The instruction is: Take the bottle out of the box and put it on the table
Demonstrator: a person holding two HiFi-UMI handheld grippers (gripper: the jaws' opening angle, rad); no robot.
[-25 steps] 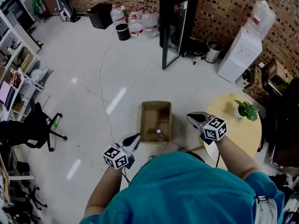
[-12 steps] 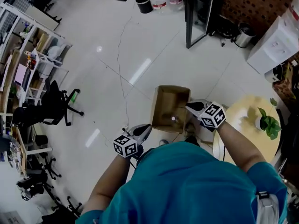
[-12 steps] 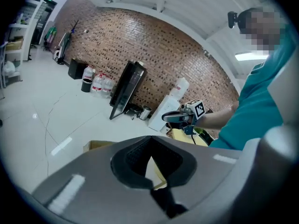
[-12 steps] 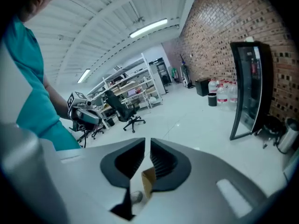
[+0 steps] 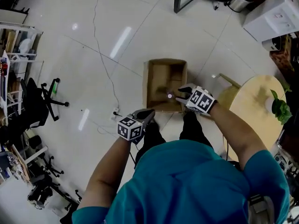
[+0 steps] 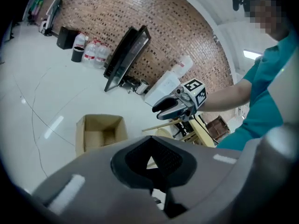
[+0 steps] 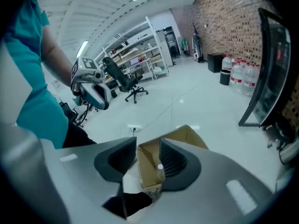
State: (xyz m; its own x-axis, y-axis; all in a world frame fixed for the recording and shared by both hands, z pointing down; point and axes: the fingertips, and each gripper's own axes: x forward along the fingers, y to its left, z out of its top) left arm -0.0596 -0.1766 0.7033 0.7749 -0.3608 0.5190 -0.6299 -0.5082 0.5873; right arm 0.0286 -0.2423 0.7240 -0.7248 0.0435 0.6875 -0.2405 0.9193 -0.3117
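Bottle (image 5: 169, 96) is in the box (image 5: 150, 80), not yet out. The box sits open-topped on the floor (image 5: 93, 55). The bottle stands upright against the box's near wall, right of centre, cap up. Only the pale cap and a bit of the shoulder show; the body is too dim to read.

Right tool (image 5: 180, 93) hangs over the box's near-right edge, tips just beside the cap and pointing down into the box. Its jaws have just been opening and stand part-way apart. Nothing is clamped: in the right gripper view the cap shows through the gap, but farther off and lower, and the pads do not touch it.

Left tool (image 5: 150, 112) has its jaws together and empty. It is outside the box, off the near-left corner, apart from the bottle.

Key relation: the bottle lies ahead of and below the right tool, a little left of its tips, with its long axis vertical. The right hand is clearly nearer. Judgement: the step in hand is the reach, and the jaws probably need to go wider before dropping around the neck. The near wall is close, so a pad could catch the cardboard.

Table (image 5: 254, 111) is the round one right of the box, with a plant (image 5: 280, 108) at its far-right edge. The side nearer the box looks bare for the set-down.
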